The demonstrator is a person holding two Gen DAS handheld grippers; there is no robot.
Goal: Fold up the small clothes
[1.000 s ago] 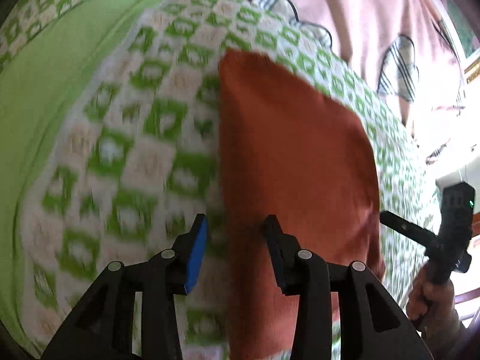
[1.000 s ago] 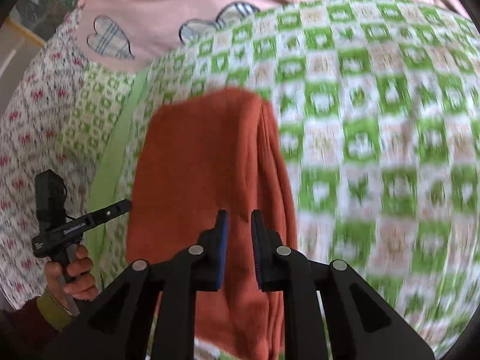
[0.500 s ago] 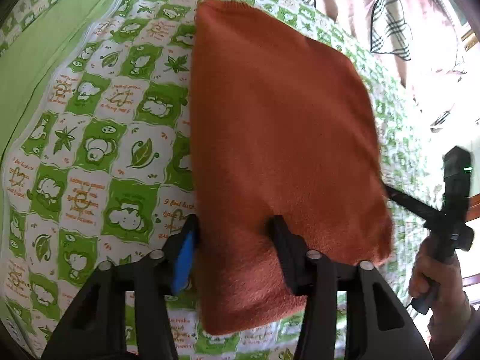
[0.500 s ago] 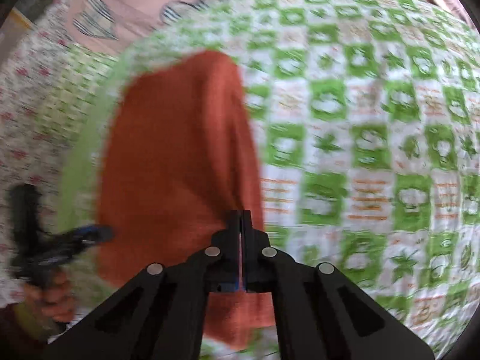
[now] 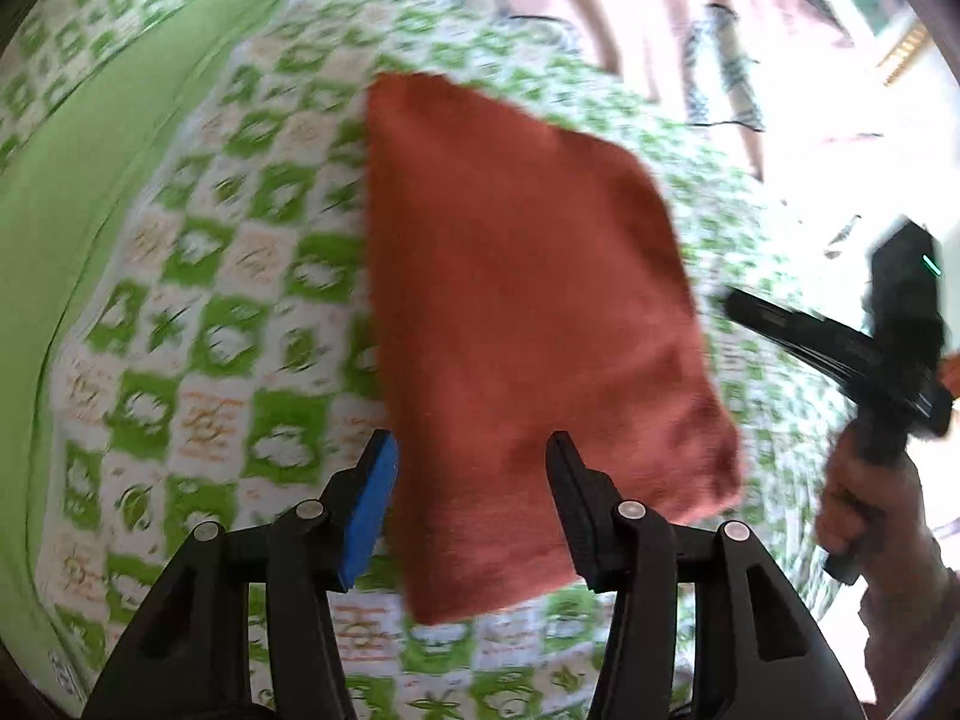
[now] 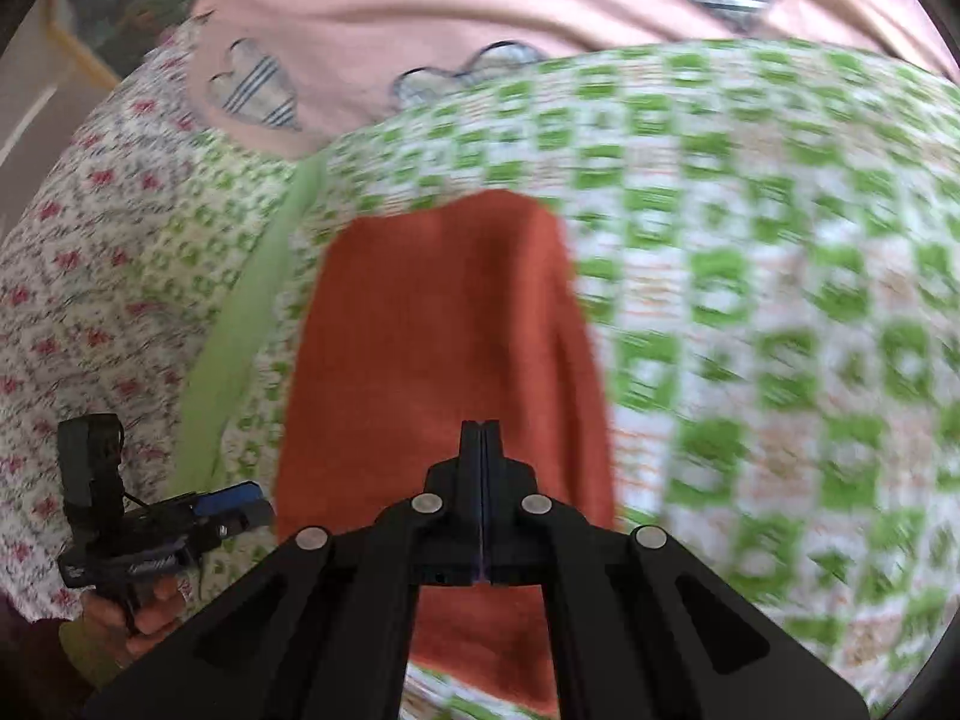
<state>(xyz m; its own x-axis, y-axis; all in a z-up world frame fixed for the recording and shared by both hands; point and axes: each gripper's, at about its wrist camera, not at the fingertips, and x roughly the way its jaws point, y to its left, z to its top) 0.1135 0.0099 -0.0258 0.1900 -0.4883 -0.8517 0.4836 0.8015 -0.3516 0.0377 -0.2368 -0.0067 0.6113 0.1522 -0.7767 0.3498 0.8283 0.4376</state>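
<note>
The folded orange cloth [image 5: 528, 324] lies flat on the green-checked bedspread [image 5: 210, 276], long axis running 6-to-12 from both cameras. Left hand-held gripper [image 5: 471, 480] is spread wide, its near-left corner between the fingers — the closer one, cloth straight ahead at 12. Right hand-held gripper [image 6: 482, 450] has fingers pressed together over the near-right part; can't tell if any fabric is pinched. Motion blur smears both views, near hem is cut off behind the right gripper body, and layer count isn't readable. Pink quilt [image 6: 480, 18] sits beyond at 12.
</note>
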